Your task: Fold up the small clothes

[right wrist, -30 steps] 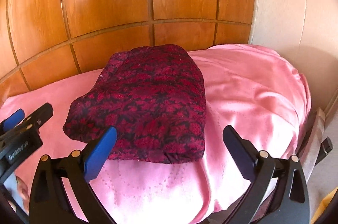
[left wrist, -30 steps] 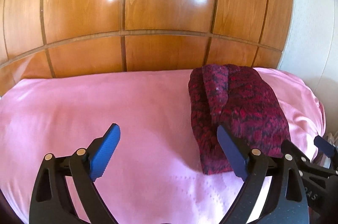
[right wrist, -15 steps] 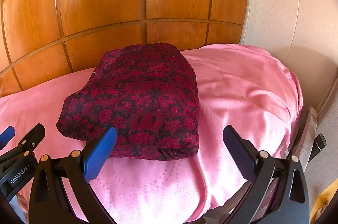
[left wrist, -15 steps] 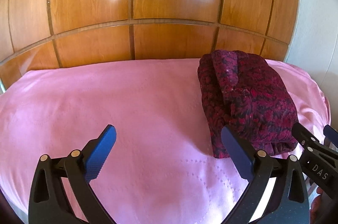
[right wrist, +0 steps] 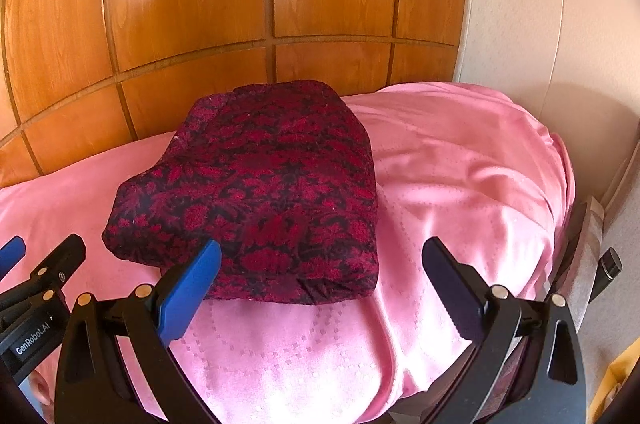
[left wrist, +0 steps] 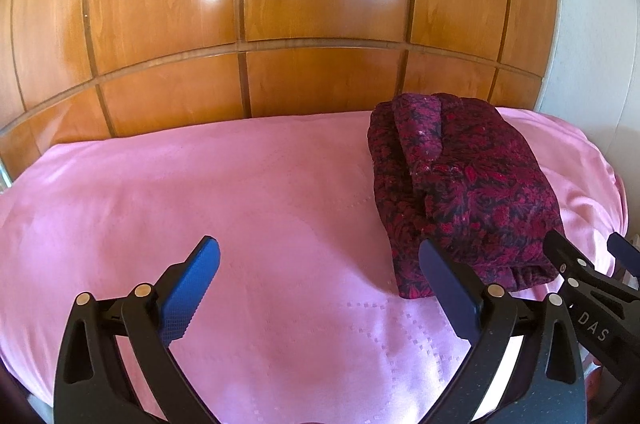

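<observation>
A folded dark red and black patterned garment [left wrist: 464, 192] [right wrist: 264, 192] lies on a pink cloth [left wrist: 240, 208] [right wrist: 460, 176]. My left gripper [left wrist: 320, 256] stands open over the bare pink cloth, just left of the garment's near corner, with nothing between its blue pads. My right gripper [right wrist: 322, 256] is open too, hovering just in front of the garment's near folded edge without touching it. Each view shows the other gripper at its side edge.
A glossy wooden panelled wall [left wrist: 312, 4] rises directly behind the pink cloth. A pale wall [right wrist: 540, 24] stands to the right, where the cloth drops off. A dark frame part [right wrist: 608, 260] shows beyond the right edge.
Both views have drawn back and up a little from the garment, which lies still. The left jaws spread slightly wider.
</observation>
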### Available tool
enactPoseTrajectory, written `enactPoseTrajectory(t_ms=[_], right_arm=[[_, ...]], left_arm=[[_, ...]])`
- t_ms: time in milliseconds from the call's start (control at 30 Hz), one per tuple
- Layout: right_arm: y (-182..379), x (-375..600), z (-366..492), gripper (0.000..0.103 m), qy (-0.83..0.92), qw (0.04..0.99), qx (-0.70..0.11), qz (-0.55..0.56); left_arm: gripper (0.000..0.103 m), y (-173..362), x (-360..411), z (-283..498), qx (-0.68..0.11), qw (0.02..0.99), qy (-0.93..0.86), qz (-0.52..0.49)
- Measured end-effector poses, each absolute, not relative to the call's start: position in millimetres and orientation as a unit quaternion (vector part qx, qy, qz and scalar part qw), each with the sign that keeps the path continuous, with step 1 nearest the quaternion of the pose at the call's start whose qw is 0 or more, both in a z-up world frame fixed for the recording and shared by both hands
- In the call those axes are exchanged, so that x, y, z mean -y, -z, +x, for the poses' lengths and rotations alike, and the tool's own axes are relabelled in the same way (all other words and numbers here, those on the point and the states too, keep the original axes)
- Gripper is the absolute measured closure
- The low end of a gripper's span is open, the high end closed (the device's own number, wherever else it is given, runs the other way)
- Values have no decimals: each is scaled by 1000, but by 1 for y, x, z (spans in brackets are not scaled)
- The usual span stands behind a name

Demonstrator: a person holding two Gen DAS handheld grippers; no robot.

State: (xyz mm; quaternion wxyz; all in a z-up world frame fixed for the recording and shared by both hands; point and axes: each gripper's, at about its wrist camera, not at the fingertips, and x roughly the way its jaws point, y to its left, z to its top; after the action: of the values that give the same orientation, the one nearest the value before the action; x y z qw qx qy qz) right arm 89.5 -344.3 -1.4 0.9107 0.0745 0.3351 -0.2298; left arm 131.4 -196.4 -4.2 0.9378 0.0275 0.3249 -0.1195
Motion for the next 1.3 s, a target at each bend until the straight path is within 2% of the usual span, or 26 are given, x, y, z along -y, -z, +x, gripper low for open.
enactPoseTrajectory(t_ms=[1300], right_arm=[[4, 344, 92, 3, 224, 912, -333, 79]], left_arm=[[4, -7, 194, 124, -311, 942, 126, 19]])
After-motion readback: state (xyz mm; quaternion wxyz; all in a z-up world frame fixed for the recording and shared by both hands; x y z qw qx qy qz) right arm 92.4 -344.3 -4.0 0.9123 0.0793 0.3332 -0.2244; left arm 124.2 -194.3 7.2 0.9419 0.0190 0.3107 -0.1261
